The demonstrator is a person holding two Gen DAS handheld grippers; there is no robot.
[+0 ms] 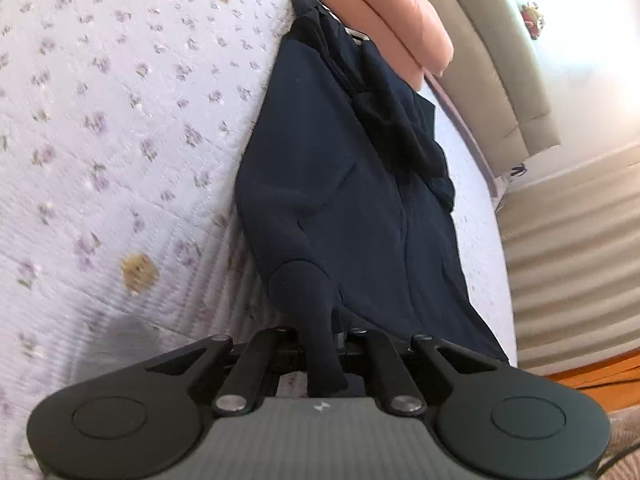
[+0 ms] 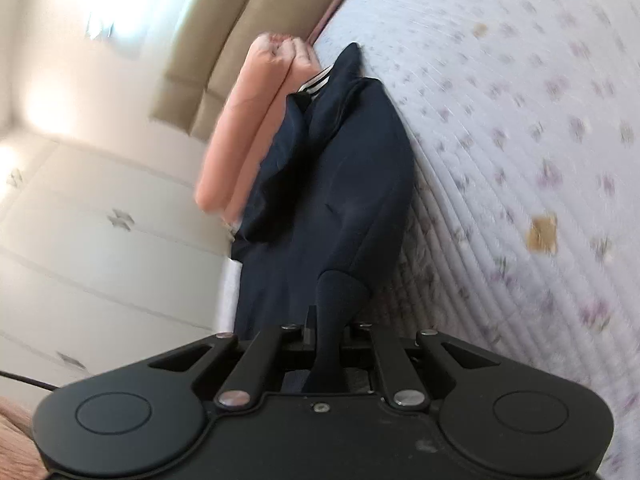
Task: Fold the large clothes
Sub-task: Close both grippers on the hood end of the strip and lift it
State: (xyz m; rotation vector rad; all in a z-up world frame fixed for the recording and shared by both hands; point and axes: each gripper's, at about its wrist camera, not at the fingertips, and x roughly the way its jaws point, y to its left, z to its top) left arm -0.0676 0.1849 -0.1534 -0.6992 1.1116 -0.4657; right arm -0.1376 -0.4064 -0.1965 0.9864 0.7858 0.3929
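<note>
Here dark garment (image 1: 340,200) drapes over and hides both claws' fingertips.

Tool fingertips (image 1: 304,280) under navy garment (image 1: 360,184)

Left view: open floral bedspread (image 1: 120,120) from 7 to 12 o'clock, nothing standing on it, free to pass. Navy garment (image 1: 340,184) runs down the centre, 12 to 6. Peach folded bedding (image 1: 400,12) blocks at 1 o'clock, touching garment's far end; beige headboard (image 1: 500,60) behind it.

Right view: bedspread (image 2: 520,120) clear 12 to 4. Bedding (image 2: 248,128) at 11, white cabinet (image 2: 100,220) at 9.
</note>
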